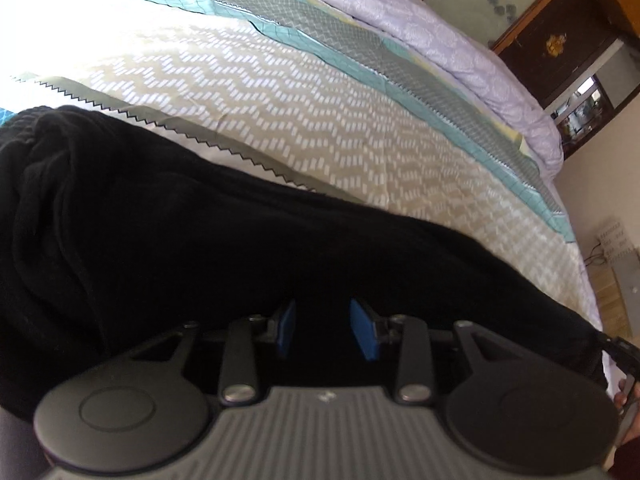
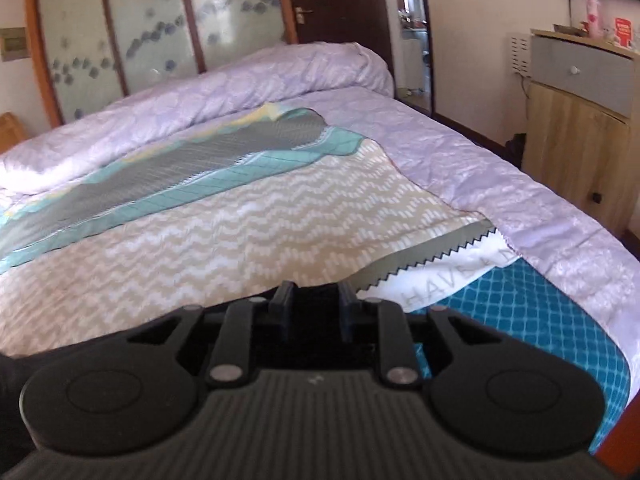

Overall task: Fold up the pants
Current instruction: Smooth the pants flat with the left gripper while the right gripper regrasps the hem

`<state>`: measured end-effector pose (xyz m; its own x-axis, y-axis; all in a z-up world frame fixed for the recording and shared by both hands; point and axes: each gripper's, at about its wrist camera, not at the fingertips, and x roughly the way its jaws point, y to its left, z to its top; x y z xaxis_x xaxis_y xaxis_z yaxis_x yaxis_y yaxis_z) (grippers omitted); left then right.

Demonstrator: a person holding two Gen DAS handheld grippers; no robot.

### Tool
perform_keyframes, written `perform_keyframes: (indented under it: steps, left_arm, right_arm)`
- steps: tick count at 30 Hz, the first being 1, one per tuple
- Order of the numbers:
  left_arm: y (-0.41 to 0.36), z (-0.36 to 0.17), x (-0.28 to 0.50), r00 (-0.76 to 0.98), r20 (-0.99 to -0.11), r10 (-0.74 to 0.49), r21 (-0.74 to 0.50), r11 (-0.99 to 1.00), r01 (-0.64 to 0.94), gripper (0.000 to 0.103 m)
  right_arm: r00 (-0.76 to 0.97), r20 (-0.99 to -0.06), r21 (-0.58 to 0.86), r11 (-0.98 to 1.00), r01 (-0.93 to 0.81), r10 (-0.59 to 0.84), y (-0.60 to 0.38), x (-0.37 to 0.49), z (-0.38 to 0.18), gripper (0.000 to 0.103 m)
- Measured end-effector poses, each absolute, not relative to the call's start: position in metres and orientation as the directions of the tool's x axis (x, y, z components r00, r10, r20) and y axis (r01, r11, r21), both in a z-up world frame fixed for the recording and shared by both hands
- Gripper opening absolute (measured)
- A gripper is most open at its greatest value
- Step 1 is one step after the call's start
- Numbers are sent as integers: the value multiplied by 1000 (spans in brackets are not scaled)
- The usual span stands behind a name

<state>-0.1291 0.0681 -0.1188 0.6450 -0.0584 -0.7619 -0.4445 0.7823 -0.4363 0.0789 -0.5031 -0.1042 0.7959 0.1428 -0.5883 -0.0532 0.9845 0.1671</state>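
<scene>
Black pants [image 1: 180,240] lie stretched across the patterned bedspread [image 1: 280,100] in the left wrist view, bunched at the left end. My left gripper [image 1: 322,328] sits low over the pants, its blue pads [image 1: 362,334] apart with black cloth between and beyond them. In the right wrist view my right gripper [image 2: 314,304] has its jaws a little apart with black pants cloth [image 2: 316,320] between them, at the bed's near edge. The other gripper's tip [image 1: 622,354] shows at the pants' right end.
A lilac quilt [image 2: 240,92] is rolled along the far side of the bed. A wooden cabinet [image 2: 576,128] with a grey drawer stands at the right. A wardrobe with frosted panels [image 2: 140,36] and a dark door [image 2: 340,0] are behind the bed.
</scene>
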Motion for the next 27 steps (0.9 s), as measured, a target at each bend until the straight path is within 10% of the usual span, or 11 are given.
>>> perform_keyframes:
  steps: [3, 9, 17, 23, 27]
  left_arm:
    - [67, -118, -132, 652, -755, -65, -447, 780, -439, 33]
    - [72, -114, -139, 662, -743, -99, -484, 763, -429, 37]
    - [66, -111, -140, 676, -727, -121, -506, 761, -407, 37]
    - [67, -108, -143, 674, -729, -115, -506, 754, -419, 37]
    - [65, -104, -143, 690, -714, -119, -515, 757, -403, 37]
  right_arm:
    - [698, -706, 151, 988, -16, 120, -502, 102, -141, 35]
    - [847, -493, 500, 861, 90, 198, -563, 28, -124, 65]
    - [839, -493, 660, 727, 190, 229, -593, -11, -145, 68]
    - [815, -537, 594, 784, 180, 220, -572, -6, -161, 69]
    - [775, -569, 546, 831, 107, 274, -543, 4, -155, 33]
